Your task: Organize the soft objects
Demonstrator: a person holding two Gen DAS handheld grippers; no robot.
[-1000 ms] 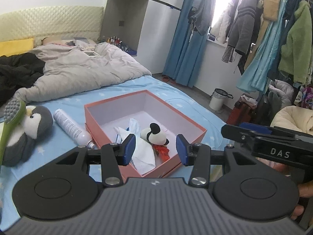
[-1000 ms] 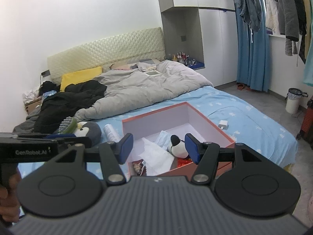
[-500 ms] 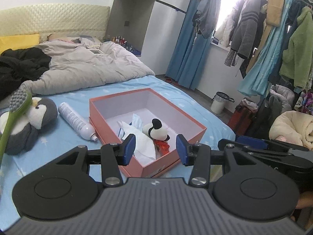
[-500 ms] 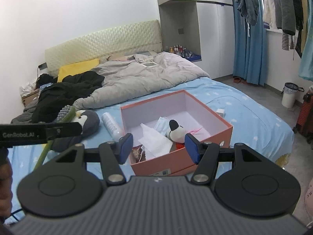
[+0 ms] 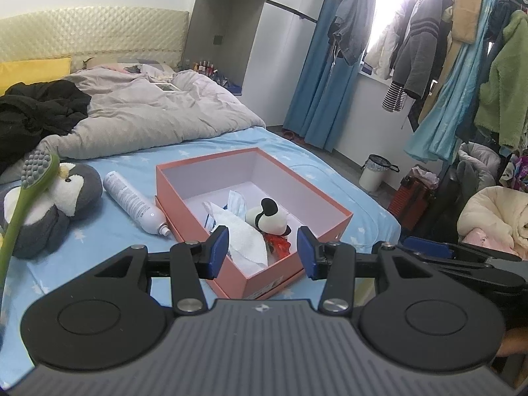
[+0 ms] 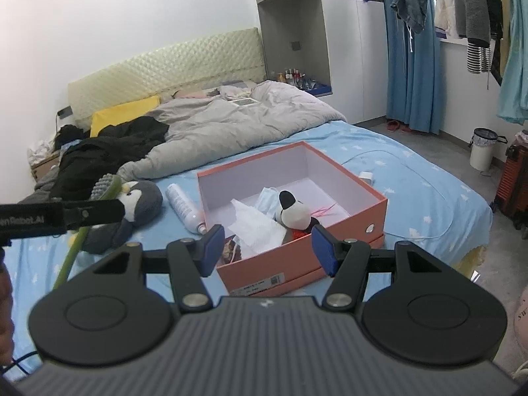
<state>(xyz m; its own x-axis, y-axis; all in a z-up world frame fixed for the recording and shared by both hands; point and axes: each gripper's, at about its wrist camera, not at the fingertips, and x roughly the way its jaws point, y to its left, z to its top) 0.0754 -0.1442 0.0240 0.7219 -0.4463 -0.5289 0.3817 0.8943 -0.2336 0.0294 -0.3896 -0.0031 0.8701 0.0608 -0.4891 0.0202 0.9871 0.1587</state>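
An open salmon box (image 5: 274, 283) (image 6: 297, 260) sits on the blue bed. Inside lie a white-and-black plush dog (image 5: 267, 221) (image 6: 293, 213), crumpled white tissue (image 5: 241, 234) (image 6: 257, 227) and a pale blue face mask (image 5: 236, 199). Left of the box rests a grey penguin plush (image 5: 49, 211) (image 6: 142, 199). My left gripper (image 5: 262, 250) hovers open before the box's near corner, nothing between its fingers. My right gripper (image 6: 269, 249) is also open and empty, facing the box's front wall.
A white spray bottle (image 5: 132, 201) lies between penguin and box. A green brush (image 5: 36, 168) leans over the penguin. A grey duvet (image 5: 148, 115) and black clothes (image 5: 33, 112) cover the bed's far half. A charger with cable (image 6: 366, 175) lies right of the box.
Both views have shifted slightly, so the box shows more fully and its front wall appears in the right wrist view. Both grippers' jaws stand as before.
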